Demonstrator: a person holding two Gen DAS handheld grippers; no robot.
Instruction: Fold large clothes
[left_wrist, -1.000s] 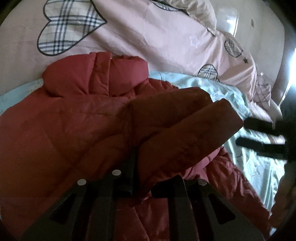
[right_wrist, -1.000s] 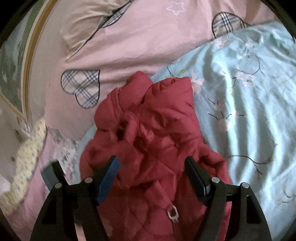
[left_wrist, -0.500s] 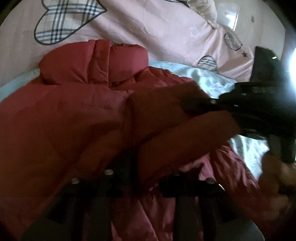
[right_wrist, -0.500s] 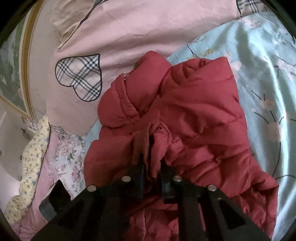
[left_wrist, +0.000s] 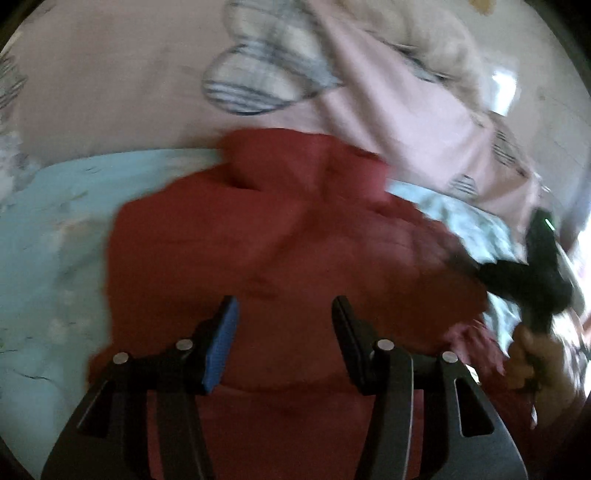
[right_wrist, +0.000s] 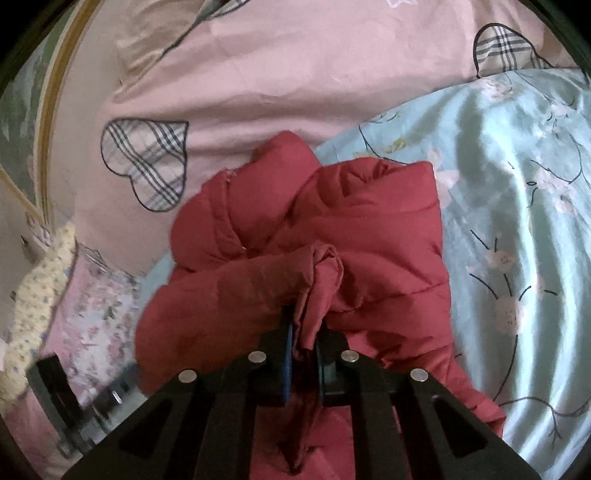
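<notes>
A red padded jacket (left_wrist: 288, 243) lies on a light blue floral sheet (left_wrist: 48, 236), collar toward the pink duvet. In the blurred left wrist view my left gripper (left_wrist: 284, 314) hovers over the jacket's body, its jaws opening, with no cloth pinched between them. My right gripper (right_wrist: 303, 332) is shut on a bunched fold of the red jacket (right_wrist: 369, 229), which looks like a sleeve end folded across the body. That right gripper (left_wrist: 465, 264) also shows at the jacket's right edge in the left wrist view, held by a hand (left_wrist: 532, 354).
A pink duvet with plaid hearts (right_wrist: 258, 66) lies bunched beyond the jacket. A floral pillow (right_wrist: 99, 314) and a yellow dotted cloth (right_wrist: 33, 295) sit at the left. Blue sheet (right_wrist: 517, 221) spreads to the right.
My left gripper let go of the sleeve, opened and drew back leftward. My right gripper came in over the jacket and shut on the folded cloth.
</notes>
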